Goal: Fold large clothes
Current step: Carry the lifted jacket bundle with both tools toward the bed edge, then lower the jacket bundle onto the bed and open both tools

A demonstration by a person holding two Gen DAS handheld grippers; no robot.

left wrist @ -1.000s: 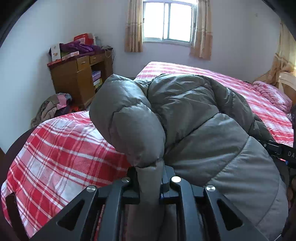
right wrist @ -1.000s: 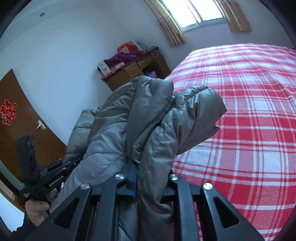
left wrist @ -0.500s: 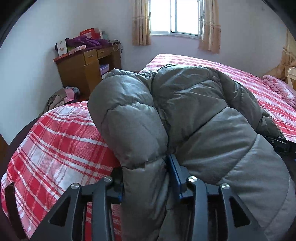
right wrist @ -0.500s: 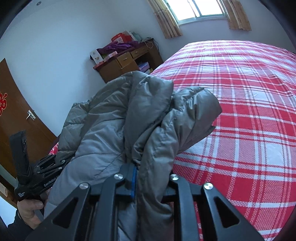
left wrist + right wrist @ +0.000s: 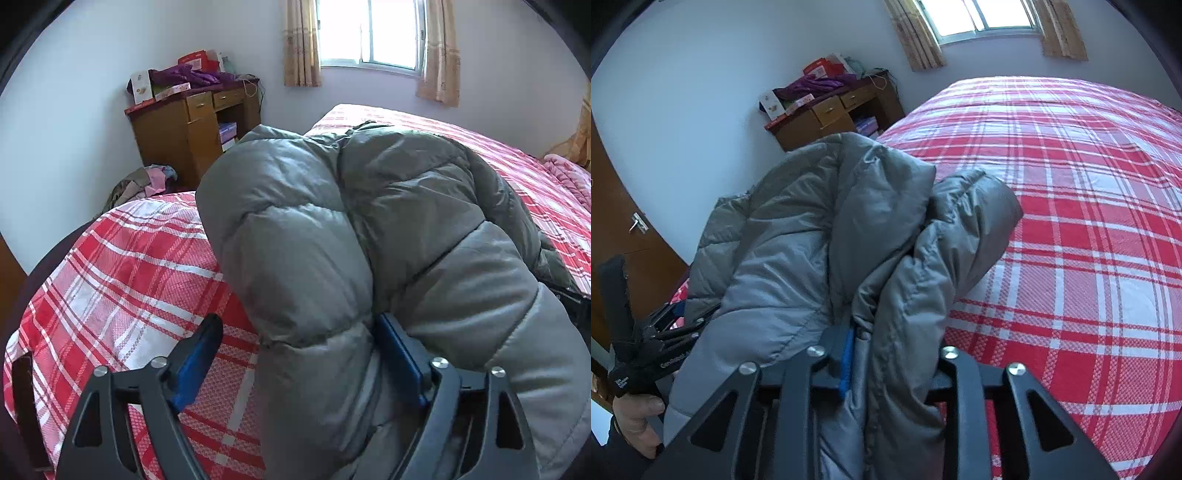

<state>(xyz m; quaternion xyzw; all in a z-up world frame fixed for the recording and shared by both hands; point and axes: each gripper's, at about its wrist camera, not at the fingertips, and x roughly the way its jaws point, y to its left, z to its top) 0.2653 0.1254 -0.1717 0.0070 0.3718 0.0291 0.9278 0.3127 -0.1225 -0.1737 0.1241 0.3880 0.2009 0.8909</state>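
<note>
Spreading wide in the left wrist view, the left gripper [image 5: 295, 354] has its blue pads parted, and the grey puffer jacket [image 5: 369, 236] bulges between them over the plaid bed [image 5: 122, 280]. In the right wrist view, the right gripper [image 5: 890, 354] pinches a jacket fold above that bed.

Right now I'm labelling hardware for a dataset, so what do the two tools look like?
Both match: the left tool and right tool have black angular frames with triangular cutouts, silver screw heads and blue finger pads. The left tool's side carries small white lettering.
</note>
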